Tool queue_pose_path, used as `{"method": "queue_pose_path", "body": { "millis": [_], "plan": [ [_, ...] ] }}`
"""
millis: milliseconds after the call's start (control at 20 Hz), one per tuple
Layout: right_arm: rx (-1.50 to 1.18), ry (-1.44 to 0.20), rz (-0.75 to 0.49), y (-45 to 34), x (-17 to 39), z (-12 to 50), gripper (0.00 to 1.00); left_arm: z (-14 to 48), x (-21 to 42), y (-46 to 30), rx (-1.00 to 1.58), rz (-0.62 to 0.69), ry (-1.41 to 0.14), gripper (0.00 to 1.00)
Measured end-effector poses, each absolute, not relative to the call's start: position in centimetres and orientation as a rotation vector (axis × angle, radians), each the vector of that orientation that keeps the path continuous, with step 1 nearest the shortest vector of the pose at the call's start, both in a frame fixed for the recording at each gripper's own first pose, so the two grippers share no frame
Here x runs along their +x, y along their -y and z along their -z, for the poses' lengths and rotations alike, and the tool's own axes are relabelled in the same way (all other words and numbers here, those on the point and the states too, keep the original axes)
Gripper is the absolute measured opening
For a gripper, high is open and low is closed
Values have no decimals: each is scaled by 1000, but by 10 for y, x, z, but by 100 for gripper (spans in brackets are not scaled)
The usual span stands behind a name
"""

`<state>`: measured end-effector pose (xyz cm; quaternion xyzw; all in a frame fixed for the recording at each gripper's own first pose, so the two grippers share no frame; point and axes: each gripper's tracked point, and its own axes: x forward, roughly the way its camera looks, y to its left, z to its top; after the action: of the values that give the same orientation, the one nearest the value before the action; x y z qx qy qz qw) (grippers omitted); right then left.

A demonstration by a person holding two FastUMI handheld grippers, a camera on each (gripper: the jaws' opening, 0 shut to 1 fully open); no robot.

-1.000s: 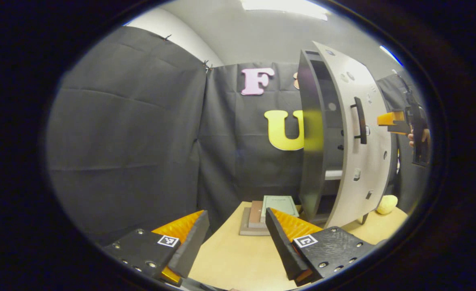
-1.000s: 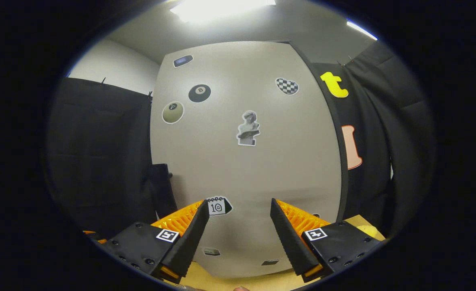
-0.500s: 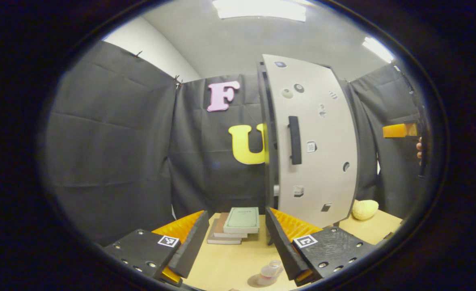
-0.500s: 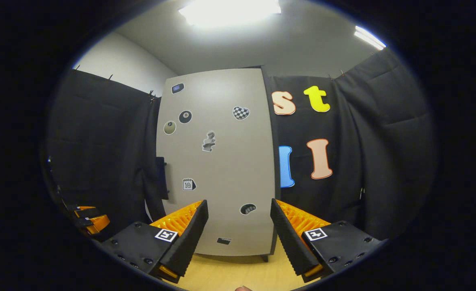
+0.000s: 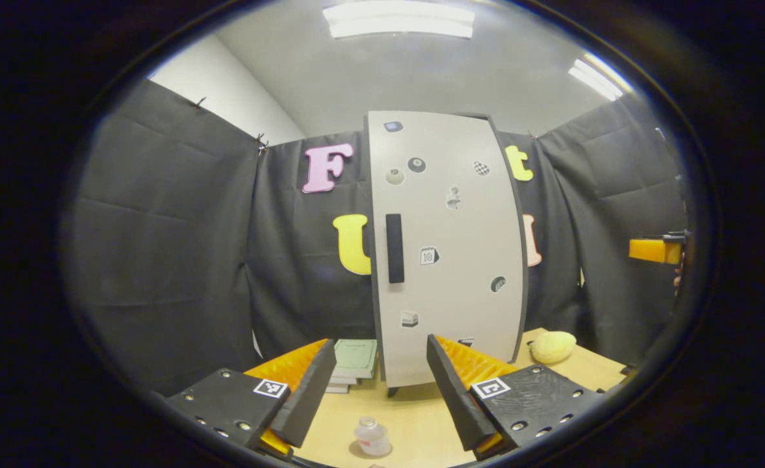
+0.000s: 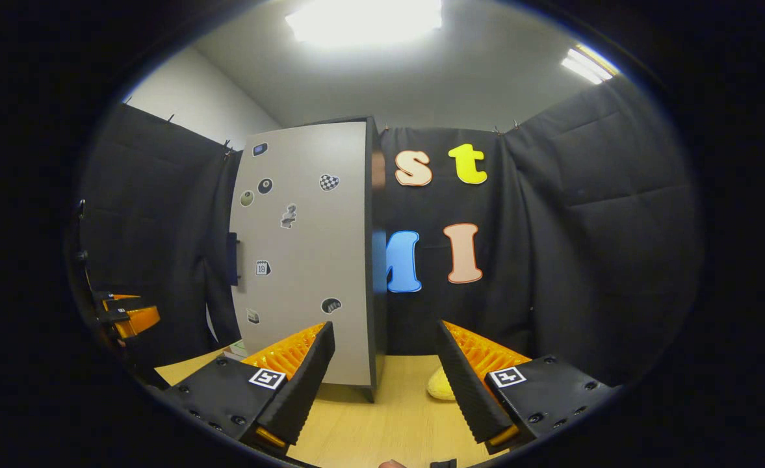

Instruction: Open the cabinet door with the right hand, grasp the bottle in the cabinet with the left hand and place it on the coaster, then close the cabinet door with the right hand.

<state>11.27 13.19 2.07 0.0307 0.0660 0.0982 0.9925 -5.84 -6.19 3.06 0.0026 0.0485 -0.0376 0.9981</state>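
Note:
The tall grey cabinet [image 5: 447, 253] stands on the wooden table with its sticker-covered door flush against the frame, and the dark handle [image 5: 394, 248] is on the door's left side. A small clear bottle [image 5: 372, 439] stands upright on a round coaster [image 5: 355, 450] near the table's front edge. My left gripper [image 5: 379, 341] is above it, open and holding nothing. In the right gripper view the cabinet door [image 6: 304, 253] is at left. My right gripper [image 6: 385, 325] is back from the cabinet, open and holding nothing. It also appears at far right [image 5: 656, 250].
A stack of books [image 5: 354, 361] lies left of the cabinet's foot. A yellow lumpy object [image 5: 552, 346] sits on the table [image 6: 382, 416] to the cabinet's right, also visible as [image 6: 439, 385]. Black cloth walls enclose the booth. The left gripper [image 6: 125, 315] shows at the left edge.
The cabinet door has swung from ajar to closed. Both grippers have drawn back from the cabinet. The bottle on its coaster has come into the left gripper view.

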Motion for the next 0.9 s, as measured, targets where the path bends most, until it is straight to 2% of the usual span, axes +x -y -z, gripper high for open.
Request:
{"method": "queue_pose_path", "body": {
  "millis": [450,650,900],
  "plan": [
    [58,-80,-144,-138,71,-35,98,-48,-72,50,32,112,-68,84],
    [57,-70,-135,-151,65,-42,98,-51,-73,28,55,104,-60,87],
    [52,-73,-134,-164,63,-44,98,-51,-70,11,32,92,-59,84]
  ]
}}
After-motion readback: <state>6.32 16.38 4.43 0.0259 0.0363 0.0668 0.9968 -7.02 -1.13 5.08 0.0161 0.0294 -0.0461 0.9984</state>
